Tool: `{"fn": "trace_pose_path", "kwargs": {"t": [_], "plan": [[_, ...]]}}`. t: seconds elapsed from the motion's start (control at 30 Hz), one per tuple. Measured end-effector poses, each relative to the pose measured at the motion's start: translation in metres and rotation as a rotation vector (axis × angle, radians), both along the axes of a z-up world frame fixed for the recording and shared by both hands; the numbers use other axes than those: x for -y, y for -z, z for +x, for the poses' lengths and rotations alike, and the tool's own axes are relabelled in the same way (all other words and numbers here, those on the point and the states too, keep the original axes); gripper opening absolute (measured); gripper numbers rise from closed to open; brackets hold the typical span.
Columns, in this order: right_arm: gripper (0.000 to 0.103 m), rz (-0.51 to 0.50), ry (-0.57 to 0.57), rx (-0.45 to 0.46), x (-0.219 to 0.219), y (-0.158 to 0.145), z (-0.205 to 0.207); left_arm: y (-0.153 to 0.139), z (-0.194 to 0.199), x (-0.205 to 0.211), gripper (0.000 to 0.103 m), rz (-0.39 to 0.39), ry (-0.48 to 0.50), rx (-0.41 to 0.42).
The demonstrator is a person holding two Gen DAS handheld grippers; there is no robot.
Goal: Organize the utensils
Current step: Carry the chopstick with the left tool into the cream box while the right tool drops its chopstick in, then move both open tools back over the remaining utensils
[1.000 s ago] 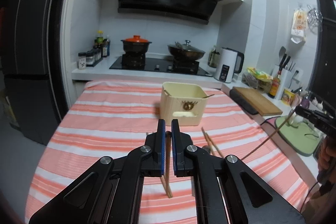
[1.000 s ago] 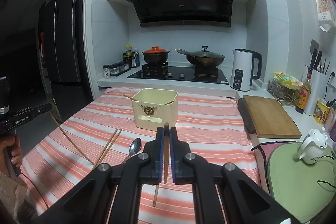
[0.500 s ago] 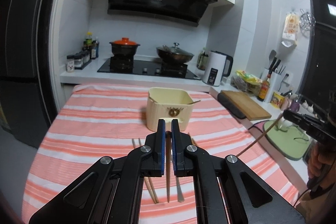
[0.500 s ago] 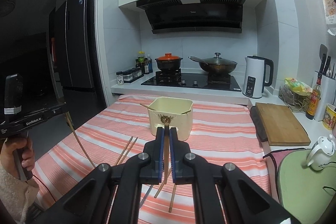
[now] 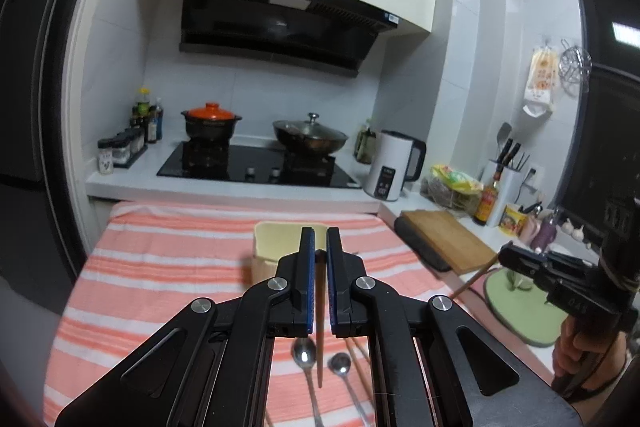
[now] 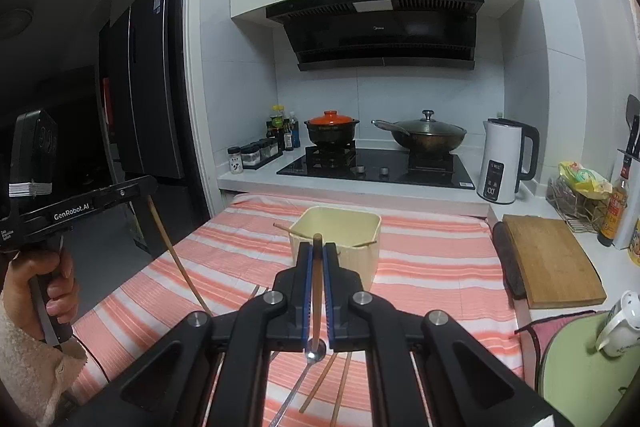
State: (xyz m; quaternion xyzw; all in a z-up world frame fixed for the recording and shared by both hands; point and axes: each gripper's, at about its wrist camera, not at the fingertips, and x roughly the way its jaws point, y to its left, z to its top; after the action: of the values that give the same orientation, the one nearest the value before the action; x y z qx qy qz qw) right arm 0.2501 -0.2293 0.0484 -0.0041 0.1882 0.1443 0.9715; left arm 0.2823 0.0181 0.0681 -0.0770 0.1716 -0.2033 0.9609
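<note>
A cream square utensil holder point(image 6: 340, 239) stands mid-table on the striped cloth; it also shows in the left wrist view point(image 5: 276, 243). My left gripper point(image 5: 318, 247) is shut on a wooden chopstick point(image 5: 319, 323) that hangs down above the table. My right gripper point(image 6: 317, 251) is shut on another wooden chopstick point(image 6: 316, 287), held above the table just in front of the holder. Two metal spoons point(image 5: 304, 355) and loose chopsticks point(image 6: 320, 387) lie on the cloth below both grippers. A chopstick rests across the holder's rim point(image 6: 286, 228).
The table has a pink and white striped cloth point(image 6: 432, 263). A wooden cutting board point(image 6: 548, 259) and a green mat point(image 6: 580, 367) sit on the counter to the right. A stove with pots point(image 6: 372, 163) and a white kettle point(image 6: 504, 163) lie behind.
Both grippers have risen and pulled back, each lifting its chopstick off the cloth. The spoons and loose chopsticks now show below them.
</note>
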Motion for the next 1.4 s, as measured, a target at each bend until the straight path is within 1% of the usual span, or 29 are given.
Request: {"fn": "trace_pose_path", "kwargs": {"t": [0.13,0.3,0.43,0.5,0.57,0.63,0.77,0.87,1.03,1.1,1.13,1.17,1.2,1.23,1.27,1.3,1.33,1.37,1.4], "plan": [[0.005,0.003,0.003,0.049,-0.005,-0.02,0.023,-0.018,0.031,0.002,0.003,-0.037,-0.022,0.027],[0.005,0.002,0.02,0.119,-0.011,-0.042,0.058,-0.028,0.066,0.006,0.003,-0.069,-0.09,0.081],[0.005,0.008,0.043,0.146,-0.014,-0.044,0.09,-0.031,0.092,0.008,0.003,-0.112,-0.157,0.135],[0.005,0.013,0.057,0.151,-0.014,-0.04,0.107,-0.03,0.106,0.013,0.003,-0.116,-0.196,0.169],[0.005,0.015,0.07,0.153,-0.015,-0.033,0.122,-0.024,0.122,0.02,0.003,-0.114,-0.218,0.178],[0.005,0.021,0.075,0.127,-0.014,-0.023,0.139,-0.012,0.141,0.026,0.003,-0.105,-0.218,0.155],[0.005,0.042,0.071,0.041,-0.01,0.001,0.171,0.017,0.172,0.038,0.003,-0.079,-0.193,0.055],[0.005,0.06,0.056,-0.025,-0.007,0.02,0.185,0.036,0.183,0.044,0.003,-0.05,-0.157,-0.01],[0.005,0.086,0.031,-0.119,-0.005,0.047,0.2,0.059,0.193,0.055,0.004,0.02,-0.099,-0.13],[0.006,0.09,0.015,-0.17,-0.008,0.06,0.205,0.068,0.194,0.056,0.012,0.041,-0.083,-0.187],[0.009,0.089,0.008,-0.19,-0.01,0.065,0.206,0.071,0.192,0.057,0.032,0.049,-0.073,-0.212],[0.009,0.083,0.007,-0.201,-0.011,0.069,0.205,0.075,0.188,0.055,0.058,0.059,-0.072,-0.232],[0.011,0.077,0.005,-0.204,-0.012,0.071,0.202,0.078,0.18,0.053,0.068,0.07,-0.08,-0.241],[0.024,0.078,0.0,-0.198,-0.012,0.072,0.197,0.081,0.17,0.048,0.079,0.081,-0.091,-0.245],[0.045,0.087,-0.002,-0.183,-0.01,0.072,0.188,0.086,0.16,0.045,0.085,0.089,-0.095,-0.254],[0.056,0.094,0.0,-0.166,-0.009,0.072,0.18,0.091,0.151,0.041,0.087,0.101,-0.091,-0.273],[0.067,0.092,0.007,-0.151,-0.008,0.073,0.17,0.1,0.139,0.037,0.092,0.117,-0.084,-0.297],[0.067,0.079,0.014,-0.148,-0.007,0.076,0.161,0.109,0.129,0.033,0.096,0.138,-0.083,-0.323],[0.067,0.062,0.018,-0.152,-0.006,0.08,0.153,0.121,0.117,0.029,0.096,0.161,-0.085,-0.349]]}}
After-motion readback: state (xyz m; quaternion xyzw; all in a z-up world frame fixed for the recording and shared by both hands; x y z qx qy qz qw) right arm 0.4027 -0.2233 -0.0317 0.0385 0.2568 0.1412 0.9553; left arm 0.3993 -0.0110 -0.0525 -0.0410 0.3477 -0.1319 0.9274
